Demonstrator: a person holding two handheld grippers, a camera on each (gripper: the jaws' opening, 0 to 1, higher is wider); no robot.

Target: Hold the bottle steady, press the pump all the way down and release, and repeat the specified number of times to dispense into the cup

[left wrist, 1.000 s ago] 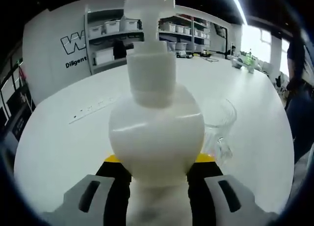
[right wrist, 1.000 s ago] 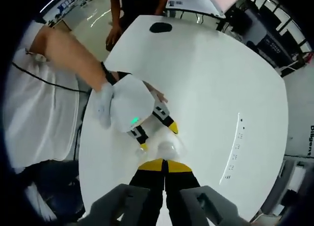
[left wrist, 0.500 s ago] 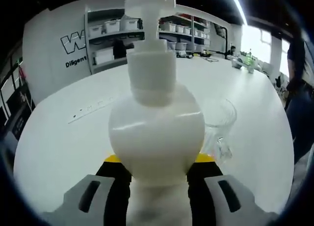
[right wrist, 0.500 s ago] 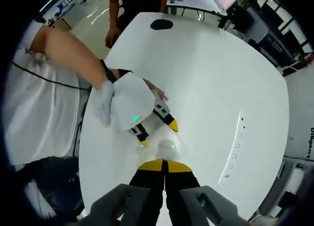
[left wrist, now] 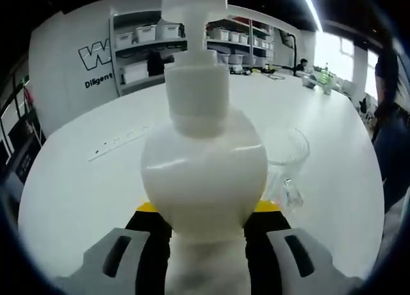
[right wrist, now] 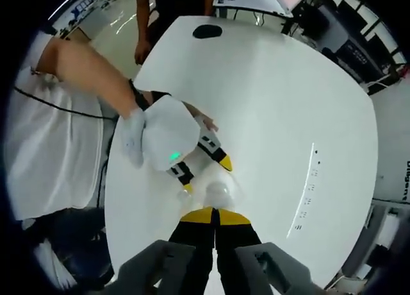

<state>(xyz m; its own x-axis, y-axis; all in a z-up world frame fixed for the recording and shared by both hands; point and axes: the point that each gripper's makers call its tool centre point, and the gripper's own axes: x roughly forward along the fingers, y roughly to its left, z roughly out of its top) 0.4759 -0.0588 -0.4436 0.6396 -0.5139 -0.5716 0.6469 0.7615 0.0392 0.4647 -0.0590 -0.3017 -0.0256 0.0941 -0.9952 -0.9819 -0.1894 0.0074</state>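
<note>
In the left gripper view, a white pump bottle [left wrist: 204, 173] is standing upright on a white table [left wrist: 83, 179], very close to the camera. The left gripper [left wrist: 204, 234] is clamping the round lower body of the bottle between its two black jaws with yellow tips, one jaw pressing on each side. The bottle is opaque, so what it is holding cannot be told. A white pump head [left wrist: 195, 3] is rising from the bottle's wide collar at the top of the view. Just beside the bottle, on its right and slightly behind it, a clear glass cup [left wrist: 286, 167] is standing upright on the table; whether any liquid is lying in it cannot be told. Far across the table, shelves [left wrist: 160, 45] are carrying white storage bins against the wall.

In the right gripper view, the camera is looking down on the same table [right wrist: 269, 102]. The right gripper [right wrist: 214, 219] is showing its two black jaws closed together, yellow tips touching, sitting right over the bottle's pump top [right wrist: 216, 193]. The left gripper [right wrist: 202, 157] is reaching in from the left, held by a person's hand [right wrist: 163, 138] in a white cover. A dark oval object [right wrist: 208, 31] is lying at the table's far end.
</note>
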